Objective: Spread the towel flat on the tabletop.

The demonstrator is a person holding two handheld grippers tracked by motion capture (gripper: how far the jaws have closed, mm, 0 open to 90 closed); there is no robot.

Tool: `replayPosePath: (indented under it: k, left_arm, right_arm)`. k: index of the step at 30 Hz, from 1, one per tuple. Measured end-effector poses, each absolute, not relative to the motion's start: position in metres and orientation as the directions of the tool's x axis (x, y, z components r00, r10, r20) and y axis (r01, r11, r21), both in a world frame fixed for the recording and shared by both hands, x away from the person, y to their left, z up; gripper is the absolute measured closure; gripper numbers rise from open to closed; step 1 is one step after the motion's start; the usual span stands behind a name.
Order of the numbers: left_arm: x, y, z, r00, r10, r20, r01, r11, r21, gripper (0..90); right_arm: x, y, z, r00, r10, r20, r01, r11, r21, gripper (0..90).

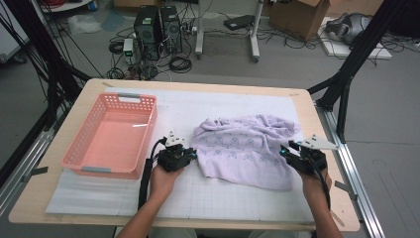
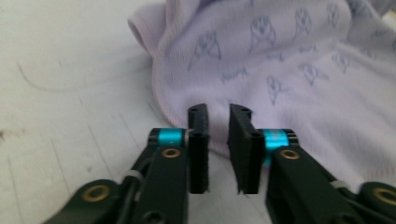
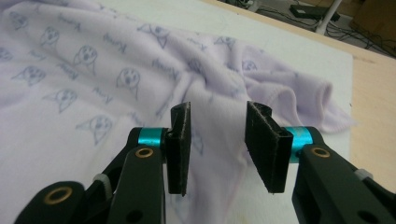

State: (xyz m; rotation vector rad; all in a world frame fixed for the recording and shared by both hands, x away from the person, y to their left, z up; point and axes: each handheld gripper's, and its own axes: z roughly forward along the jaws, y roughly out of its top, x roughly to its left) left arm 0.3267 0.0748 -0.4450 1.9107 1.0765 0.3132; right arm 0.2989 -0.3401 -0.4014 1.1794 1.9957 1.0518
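Observation:
A pale lilac garment printed with small animal faces lies crumpled on the white gridded mat. My left gripper sits at the garment's left edge. In the left gripper view the garment's hem lies just beyond my left gripper, whose jaws stand a narrow gap apart with nothing pinched. My right gripper is at the garment's right edge. In the right gripper view my right gripper hovers over the folds of the garment, jaws wider apart and empty.
A pink plastic basket, with nothing in it, stands on the left of the wooden table. Black frame legs rise at both sides. Computer towers, cables and boxes sit on the floor beyond the far edge.

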Motion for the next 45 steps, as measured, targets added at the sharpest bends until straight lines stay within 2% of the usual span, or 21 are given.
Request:
replayPosePath:
  k: [4,10,12,14,17,21,26,37,40,45]
  left_arm:
    - [0.321,0.061,-0.448,0.628,0.751,-0.202,0.567,-0.264,0.780,79.3]
    - [0.318,0.018,-0.449,0.665,0.733,-0.143,0.532,-0.329,0.780,66.0]
    - [0.315,0.002,-0.449,0.669,0.736,-0.110,0.512,-0.349,0.785,58.9]
    - [0.312,-0.008,-0.450,0.673,0.733,-0.092,0.495,-0.355,0.793,58.7]
    - [0.310,-0.014,-0.451,0.671,0.736,-0.092,0.491,-0.348,0.799,62.0]
    - [0.309,-0.015,-0.451,0.699,0.707,-0.107,0.481,-0.354,0.802,82.3]
    - [0.309,0.006,-0.445,0.687,0.711,-0.151,0.515,-0.329,0.792,84.7]
    - [0.286,0.102,-0.446,0.582,0.789,-0.197,0.563,-0.217,0.798,85.3]
    - [0.280,0.109,-0.452,0.571,0.797,-0.197,0.570,-0.212,0.794,85.4]
    - [0.276,0.109,-0.452,0.572,0.793,-0.210,0.569,-0.200,0.798,85.4]
  right_arm:
    - [0.278,-0.356,-0.407,-0.409,0.911,-0.052,0.435,0.245,0.867,60.0]
    - [0.262,-0.373,-0.422,-0.377,0.926,0.012,0.462,0.177,0.869,59.9]
    - [0.261,-0.375,-0.422,-0.374,0.927,0.015,0.464,0.173,0.869,59.8]
    - [0.260,-0.376,-0.420,-0.374,0.927,0.025,0.458,0.161,0.874,59.8]
    - [0.260,-0.376,-0.421,-0.377,0.926,0.027,0.461,0.162,0.873,59.8]
    - [0.260,-0.374,-0.422,-0.382,0.924,0.029,0.466,0.166,0.869,60.0]
    - [0.259,-0.368,-0.421,-0.398,0.917,0.025,0.460,0.176,0.870,60.1]
    - [0.259,-0.370,-0.428,-0.390,0.921,0.020,0.518,0.201,0.832,60.1]
    - [0.257,-0.373,-0.431,-0.380,0.925,0.008,0.547,0.218,0.808,59.9]
    - [0.247,-0.375,-0.438,-0.402,0.910,0.106,0.597,0.173,0.783,57.1]
